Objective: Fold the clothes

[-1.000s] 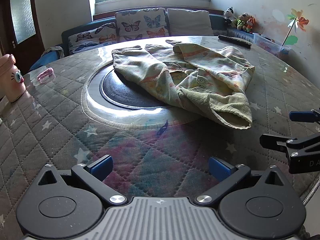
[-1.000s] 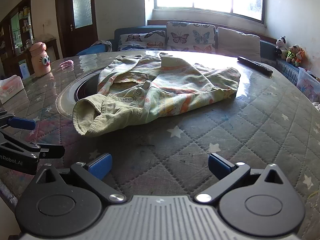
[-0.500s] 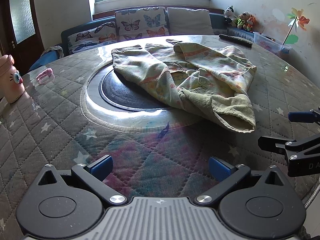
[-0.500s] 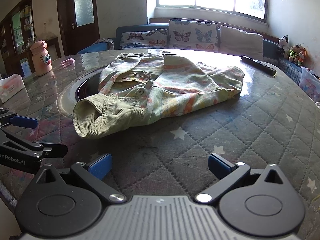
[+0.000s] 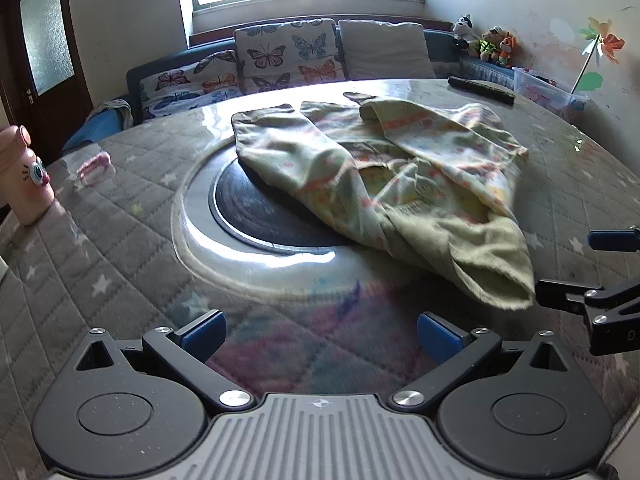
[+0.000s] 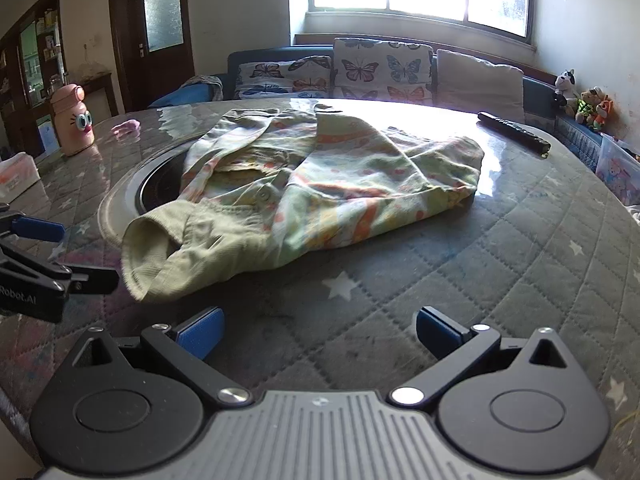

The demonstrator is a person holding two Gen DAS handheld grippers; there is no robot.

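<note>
A crumpled pale green shirt (image 5: 400, 184) with orange and yellow print lies on the round quilted table (image 5: 120, 264), partly over the dark centre disc (image 5: 256, 212). It also shows in the right wrist view (image 6: 320, 196); its cuff (image 6: 160, 256) points toward me. My left gripper (image 5: 320, 332) is open and empty, just short of the shirt, over the table's near part. My right gripper (image 6: 318, 330) is open and empty, in front of the shirt's near edge. Each gripper shows at the edge of the other's view: the right (image 5: 592, 272), the left (image 6: 52, 256).
A pink bottle with a face (image 6: 74, 124) and a small pink object (image 6: 126, 127) stand at the table's left. A dark long object (image 6: 514, 130) lies at the far right. A tissue box (image 6: 16, 176) is at the left edge. A sofa with butterfly cushions (image 6: 360, 72) is behind.
Both grippers have moved forward, closer to the shirt. Both stay open. The shirt has not moved.
</note>
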